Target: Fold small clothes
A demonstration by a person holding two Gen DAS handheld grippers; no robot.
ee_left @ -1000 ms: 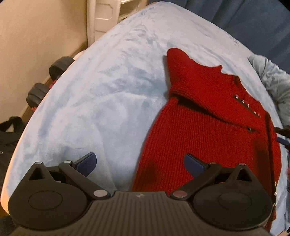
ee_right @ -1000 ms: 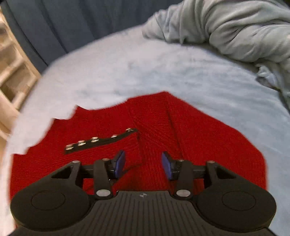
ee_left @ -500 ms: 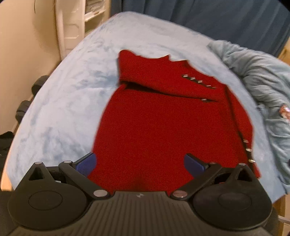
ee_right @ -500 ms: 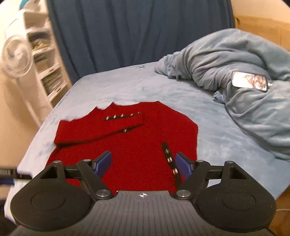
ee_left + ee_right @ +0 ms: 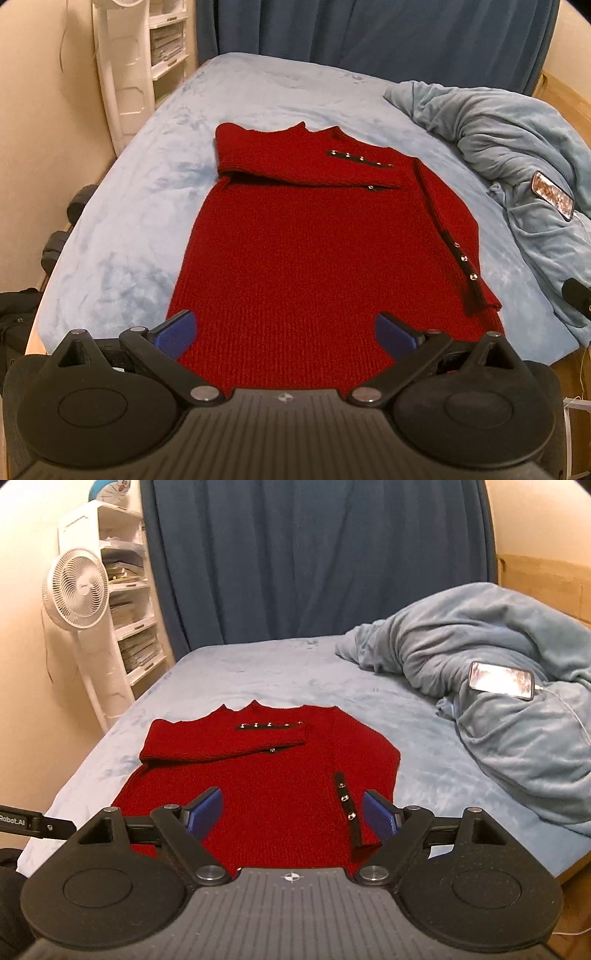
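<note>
A red knit sweater lies flat on the light blue bed, its hem toward me. One sleeve is folded across the chest and the other lies down its right side, both with black button cuffs. It also shows in the right wrist view. My left gripper is open and empty, held back above the hem. My right gripper is open and empty, also above the hem end. Part of the left gripper pokes in at the left edge of the right wrist view.
A crumpled blue blanket with a phone on it fills the bed's right side. A white fan and a shelf unit stand left of the bed. Dumbbells lie on the floor at the left. A dark curtain hangs behind.
Both grippers have pulled back and up from the sweater to the foot of the bed. The right gripper's jaws have opened wider. The sweater lies with both sleeves folded in.
</note>
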